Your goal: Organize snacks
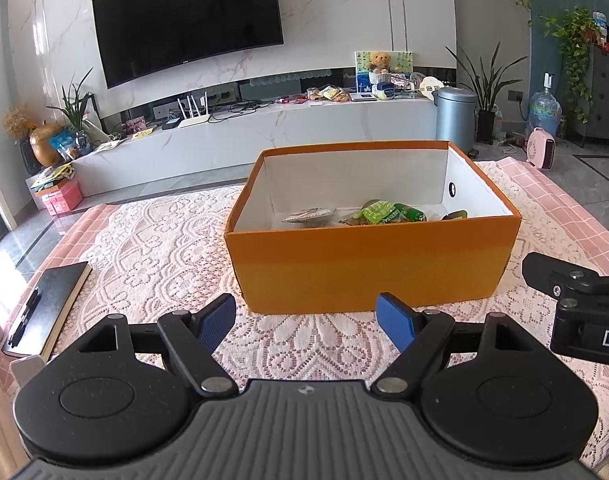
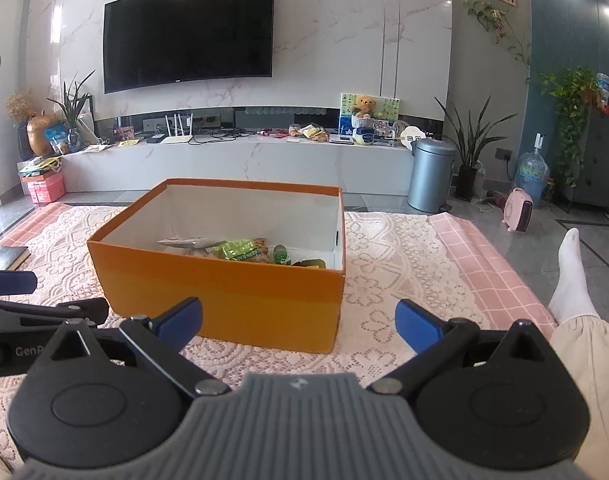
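Observation:
An open orange box (image 1: 368, 264) with white inner walls stands on the lace-covered table; it also shows in the right wrist view (image 2: 224, 296). Several snack packets lie inside, among them a green packet (image 1: 378, 213) (image 2: 242, 251) and a pale flat packet (image 1: 308, 215) (image 2: 180, 242). My left gripper (image 1: 306, 322) is open and empty, just short of the box's near wall. My right gripper (image 2: 298, 322) is open and empty, near the box's near right corner. The right gripper's body (image 1: 576, 300) shows at the left wrist view's right edge.
A black notebook with a pen (image 1: 44, 312) lies at the table's left; it also shows in the right wrist view (image 2: 6, 257). The person's leg in a white sock (image 2: 572, 280) rests at the right. A TV console (image 1: 264, 128) and a bin (image 1: 456, 118) stand beyond the table.

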Available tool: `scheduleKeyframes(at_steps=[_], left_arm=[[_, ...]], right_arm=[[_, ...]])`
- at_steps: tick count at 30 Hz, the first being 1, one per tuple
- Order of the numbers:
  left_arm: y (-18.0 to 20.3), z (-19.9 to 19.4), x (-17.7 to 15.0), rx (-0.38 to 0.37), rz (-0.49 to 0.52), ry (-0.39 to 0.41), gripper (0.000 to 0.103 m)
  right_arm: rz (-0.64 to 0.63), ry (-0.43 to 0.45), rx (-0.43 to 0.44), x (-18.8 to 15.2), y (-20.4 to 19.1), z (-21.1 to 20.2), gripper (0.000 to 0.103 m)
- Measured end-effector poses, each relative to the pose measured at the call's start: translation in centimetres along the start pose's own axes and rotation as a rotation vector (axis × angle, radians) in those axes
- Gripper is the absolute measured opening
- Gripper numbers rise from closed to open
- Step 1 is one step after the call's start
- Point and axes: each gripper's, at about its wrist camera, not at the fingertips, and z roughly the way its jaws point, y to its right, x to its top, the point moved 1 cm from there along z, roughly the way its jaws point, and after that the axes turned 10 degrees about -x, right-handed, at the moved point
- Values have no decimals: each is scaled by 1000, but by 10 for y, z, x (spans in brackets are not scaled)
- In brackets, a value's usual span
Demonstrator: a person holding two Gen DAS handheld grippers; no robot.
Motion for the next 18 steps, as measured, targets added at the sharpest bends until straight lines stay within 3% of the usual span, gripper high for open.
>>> scheduleKeyframes(at_steps=[18], left_arm=[[0,-3,0,4,-3,6,94]], right_arm=[[2,5,-2,1,2,-2,99]])
